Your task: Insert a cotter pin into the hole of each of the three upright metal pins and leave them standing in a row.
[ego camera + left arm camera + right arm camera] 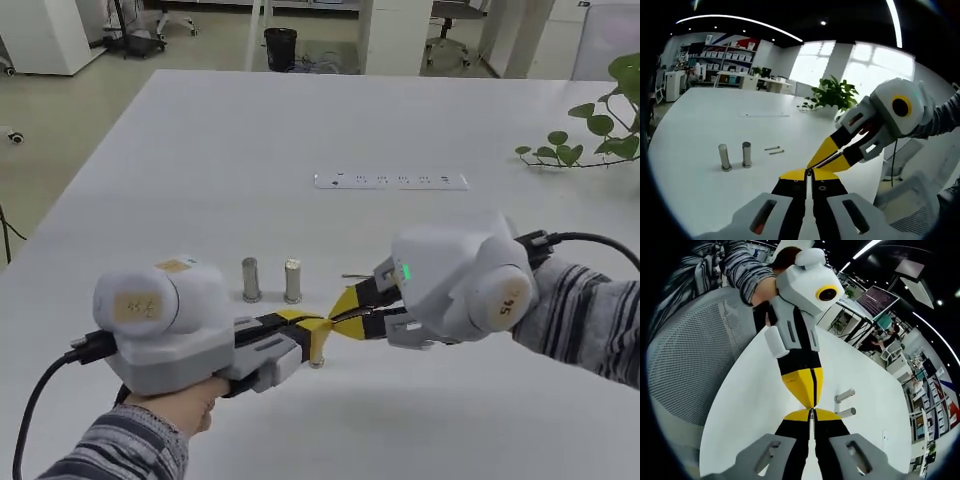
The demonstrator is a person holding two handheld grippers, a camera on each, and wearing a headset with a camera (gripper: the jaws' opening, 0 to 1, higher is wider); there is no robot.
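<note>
Toward the near side of the bench (300, 130), my left gripper (308, 326) and right gripper (345, 305) meet tip to tip, each with its fingers pressed together. I cannot tell whether anything thin is pinched between them. A third metal pin (317, 350) stands just under the tips. Farther off to the left, a left pin (251, 280) and a right pin (292, 281) stand upright side by side. A loose cotter pin (356, 275) lies to their right.

Left tool (810, 173), right tool (811, 413), closed, tip-to-tip
</note>
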